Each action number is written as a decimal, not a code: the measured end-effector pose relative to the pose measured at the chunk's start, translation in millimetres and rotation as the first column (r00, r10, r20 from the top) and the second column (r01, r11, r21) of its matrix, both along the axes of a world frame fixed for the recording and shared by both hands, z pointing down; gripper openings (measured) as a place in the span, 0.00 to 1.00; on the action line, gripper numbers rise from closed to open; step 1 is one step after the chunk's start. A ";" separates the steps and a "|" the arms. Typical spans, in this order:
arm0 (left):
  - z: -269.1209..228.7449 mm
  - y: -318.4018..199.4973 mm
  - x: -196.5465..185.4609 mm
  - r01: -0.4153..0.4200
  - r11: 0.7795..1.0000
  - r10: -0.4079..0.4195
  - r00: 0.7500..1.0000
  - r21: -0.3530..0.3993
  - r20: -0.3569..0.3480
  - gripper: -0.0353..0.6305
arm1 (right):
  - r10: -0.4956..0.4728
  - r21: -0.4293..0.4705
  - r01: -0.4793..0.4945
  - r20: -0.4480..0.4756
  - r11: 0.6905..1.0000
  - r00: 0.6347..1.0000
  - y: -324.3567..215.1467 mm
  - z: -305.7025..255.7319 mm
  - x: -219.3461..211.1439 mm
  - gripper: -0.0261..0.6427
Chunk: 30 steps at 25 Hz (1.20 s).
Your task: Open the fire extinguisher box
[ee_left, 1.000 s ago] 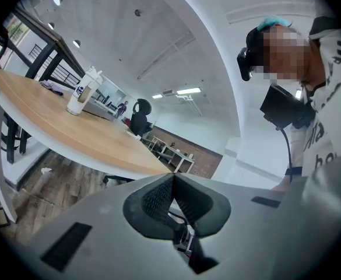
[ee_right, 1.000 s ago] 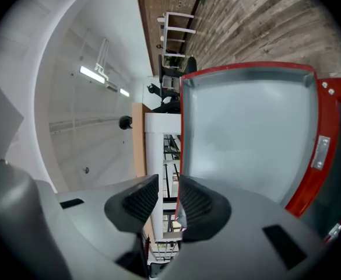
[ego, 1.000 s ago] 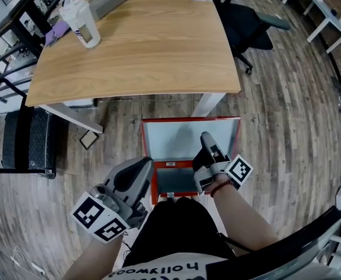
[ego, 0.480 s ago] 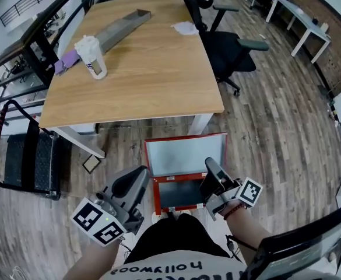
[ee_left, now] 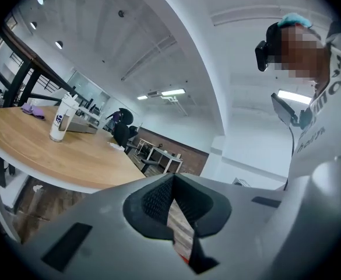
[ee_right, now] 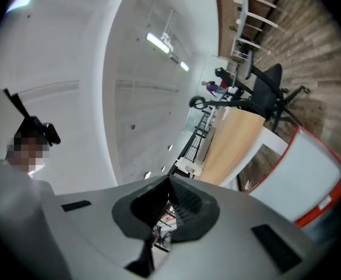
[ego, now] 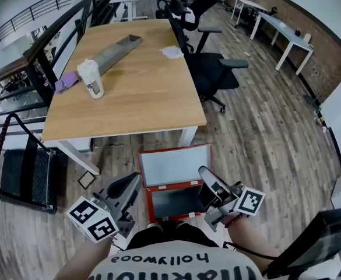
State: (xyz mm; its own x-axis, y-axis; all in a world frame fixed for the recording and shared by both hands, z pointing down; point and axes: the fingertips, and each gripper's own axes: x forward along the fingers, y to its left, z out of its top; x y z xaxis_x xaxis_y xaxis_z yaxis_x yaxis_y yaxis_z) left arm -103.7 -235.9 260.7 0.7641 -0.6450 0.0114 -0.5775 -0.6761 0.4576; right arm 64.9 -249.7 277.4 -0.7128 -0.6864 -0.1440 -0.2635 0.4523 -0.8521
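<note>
- On the wood floor, just before the table's [ego: 129,98] near edge: box [ego: 176,203], red, standing open with its dark inside exposed.
- Lid [ego: 176,165]: tilted up at the box's far side, its pale inner face turned toward the person.
- Left gripper [ego: 135,179]: just left of the box and apart from it. Its jaws were closed tip to tip, with nothing between them.
- Right gripper [ego: 203,171]: over the box's right edge. It seemed clear of the box, though the head view did not settle contact. Its jaws had just been closing and now met, empty.
- Table: wood top on white legs. It bore a white cup [ego: 90,79], a long grey channel [ego: 115,51], a purple cloth [ego: 67,81] and a crumpled paper [ego: 171,52].
- Chair [ego: 208,69]: black, beside the table's right edge.
- Crate [ego: 21,168]: black, on the floor at far left, well apart from the box.
- Frame [ego: 87,179]: small and square, flat on the floor between crate and box.
</note>
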 end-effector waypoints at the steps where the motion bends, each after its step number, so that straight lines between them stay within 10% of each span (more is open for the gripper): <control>1: -3.8 1.9 3.8 -0.005 1.000 0.005 1.000 0.004 0.005 0.06 | -0.013 0.034 0.015 -0.068 0.999 0.998 3.0 -6.0 -0.7 0.05; 8: -36.2 19.3 40.9 0.018 0.997 -0.021 0.999 0.073 0.044 0.06 | -0.008 0.285 0.223 -0.600 0.932 0.800 21.8 -31.3 6.7 0.05; 24: -37.7 79.2 128.6 0.148 0.987 -0.155 0.983 0.069 0.096 0.06 | -0.088 0.288 0.517 -0.806 0.806 0.586 74.1 -6.8 41.7 0.06; 30: -23.5 90.1 130.4 0.144 0.990 -0.144 0.982 0.015 0.119 0.06 | -0.165 0.245 0.525 -0.770 0.815 0.616 78.9 7.9 29.0 0.06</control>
State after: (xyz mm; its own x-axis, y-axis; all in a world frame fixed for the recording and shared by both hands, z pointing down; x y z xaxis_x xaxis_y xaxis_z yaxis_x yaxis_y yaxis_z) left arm 26.7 -145.8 237.2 0.6566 -0.7486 0.0922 -0.7192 -0.5847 0.3754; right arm 93.9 -170.8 285.3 -0.8840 -0.3620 0.2960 -0.4255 0.8852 -0.1882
